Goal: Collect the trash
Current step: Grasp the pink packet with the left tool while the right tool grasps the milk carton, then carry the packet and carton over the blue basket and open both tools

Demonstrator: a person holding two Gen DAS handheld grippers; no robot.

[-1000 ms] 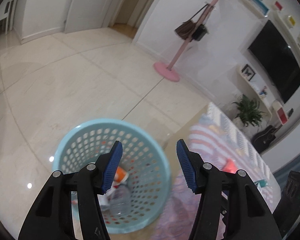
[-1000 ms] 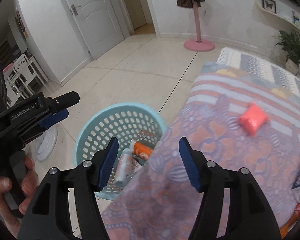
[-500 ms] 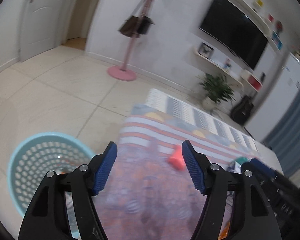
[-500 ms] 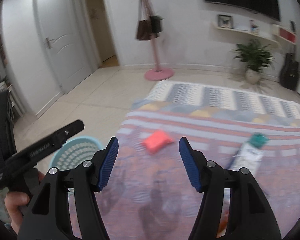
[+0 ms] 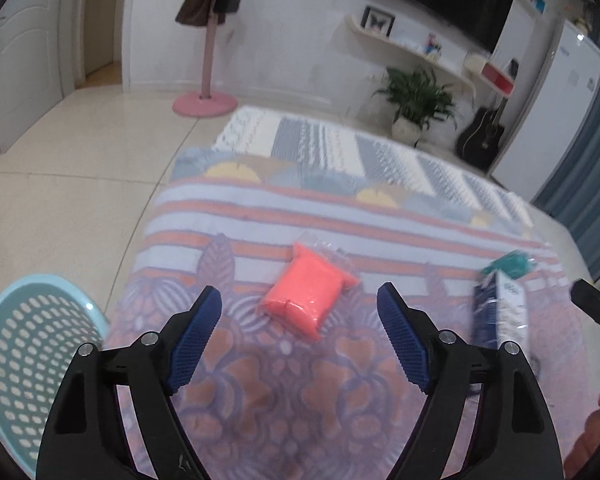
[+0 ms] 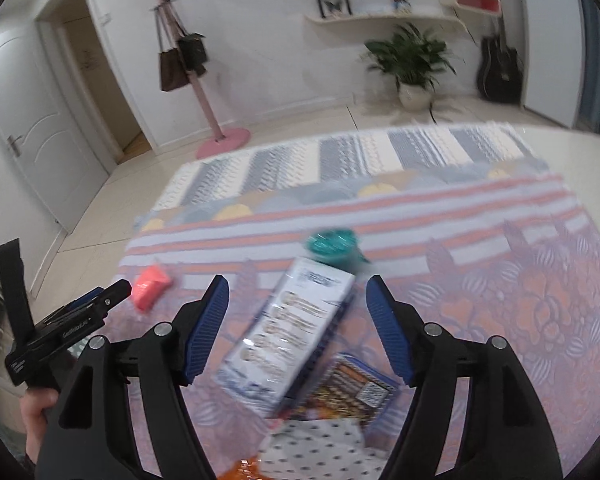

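Patterned cloth (image 5: pixel 284 392) in stripes and leaf shapes covers the bench, with pale floor tiles (image 5: pixel 72 184) beyond its left edge.

On the cloth lies a coral-pink packet (image 5: pixel 306 294) in clear wrap, lying flat just ahead of the left gripper (image 5: pixel 300 336). Its blue fingers (image 5: pixel 194 340) are spread wide and grip nothing; the packet sits beyond their tips, roughly centred in the gap, not touching either one. In the right wrist view the same packet (image 6: pixel 151 286) lies off to the left, near the cloth's left edge.

A white and blue printed pouch (image 6: pixel 290 336) lies tilted on the cloth between the fingers (image 6: pixel 204 330) of the right gripper (image 6: pixel 296 330), which are also wide apart and hold nothing; whether they touch the pouch cannot be told. A teal crumpled wrapper (image 6: pixel 332 246) sits at the pouch's far end, touching or just beside it. Nearer the camera lie a patterned box (image 6: pixel 354 388) and a white dotted wrapper (image 6: pixel 316 448), partly under the pouch's near end.

A pale blue perforated basket (image 5: pixel 28 352) stands on the floor just off the cloth's left edge, beside the left gripper. Floor stretches open past the basket toward a pink coat stand (image 5: pixel 206 76) and a white door (image 6: pixel 32 132). A potted plant (image 6: pixel 412 64) and a black guitar (image 5: pixel 482 138) stand by the far wall.
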